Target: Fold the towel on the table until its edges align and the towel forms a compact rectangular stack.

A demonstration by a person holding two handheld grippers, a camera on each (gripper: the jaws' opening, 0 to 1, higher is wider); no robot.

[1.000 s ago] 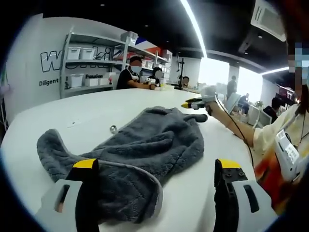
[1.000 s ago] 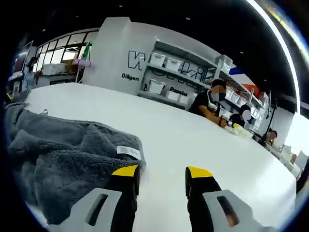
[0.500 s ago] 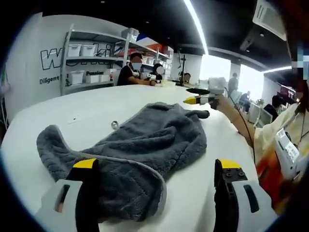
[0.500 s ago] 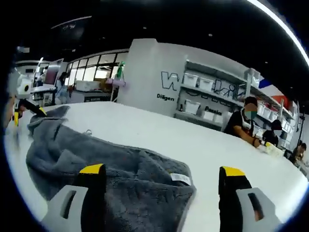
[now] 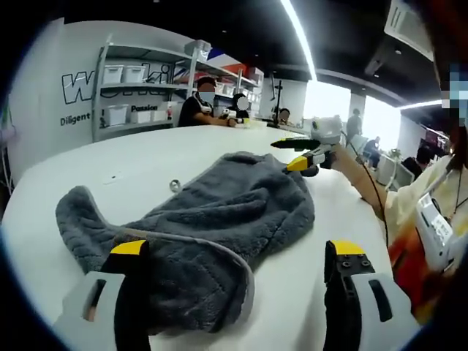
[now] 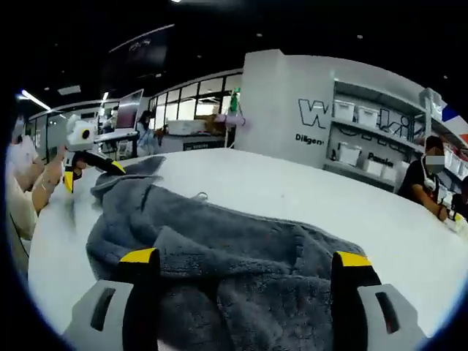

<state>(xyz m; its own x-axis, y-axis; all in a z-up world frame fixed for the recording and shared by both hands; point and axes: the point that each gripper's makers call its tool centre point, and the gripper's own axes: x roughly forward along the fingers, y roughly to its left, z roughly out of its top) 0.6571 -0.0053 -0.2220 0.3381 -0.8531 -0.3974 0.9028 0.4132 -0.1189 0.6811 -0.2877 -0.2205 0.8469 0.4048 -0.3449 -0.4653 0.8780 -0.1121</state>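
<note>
Our right gripper (image 6: 241, 267) has swung round to face the crumpled grey towel (image 5: 205, 219) on the white table (image 5: 146, 157). Our left gripper (image 5: 238, 256) holds at its near edge. Both jaws gape empty; folding hasn't begun.

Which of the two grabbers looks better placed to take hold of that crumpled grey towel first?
Probably the left gripper: its open jaws sit right over the towel hem nearest it. The right gripper hangs at the far end, also open, so it could follow.
</note>
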